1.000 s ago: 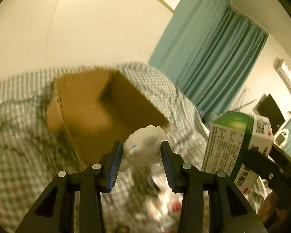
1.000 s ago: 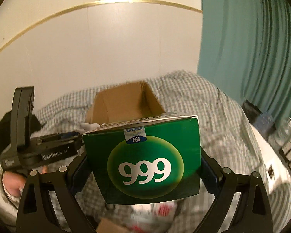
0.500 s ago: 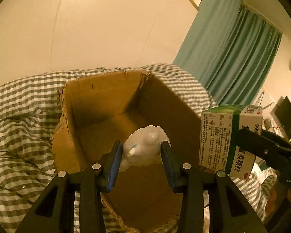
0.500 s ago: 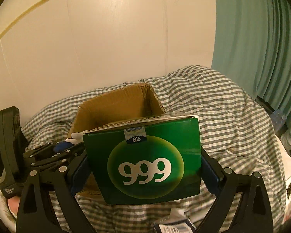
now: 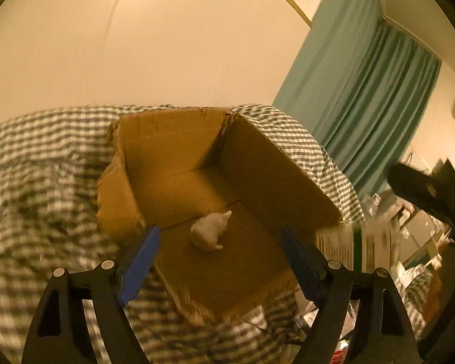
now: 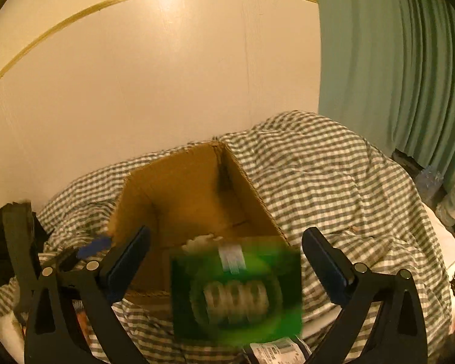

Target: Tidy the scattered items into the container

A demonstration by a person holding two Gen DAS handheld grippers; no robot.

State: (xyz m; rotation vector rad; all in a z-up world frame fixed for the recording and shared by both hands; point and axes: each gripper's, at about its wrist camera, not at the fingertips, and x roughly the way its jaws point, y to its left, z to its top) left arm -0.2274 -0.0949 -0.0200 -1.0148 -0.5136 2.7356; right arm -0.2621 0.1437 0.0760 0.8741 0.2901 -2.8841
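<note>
Cardboard box [image 5: 267, 166] sits open-topped on the checked bed [image 6: 333, 166] to catch drops: the left tool [image 5: 218, 251], jaws opening, has nothing between them, white toy [image 5: 210, 230] on the box floor; the right tool [image 6: 227, 261], jaws apart, frames the blurred, unclamped green carton [image 6: 236, 291].

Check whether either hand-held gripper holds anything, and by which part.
Neither. Left hand-held gripper is opening, white toy dropped in box. Right open; green carton falling free.

The right gripper [image 6: 226, 253] stands with its jaws wide apart, and the green box [image 6: 236, 291] (blurred, clear of both pads) sits between them, before the open cardboard box [image 6: 185, 194] on the checked bedcover [image 6: 333, 182].
</note>
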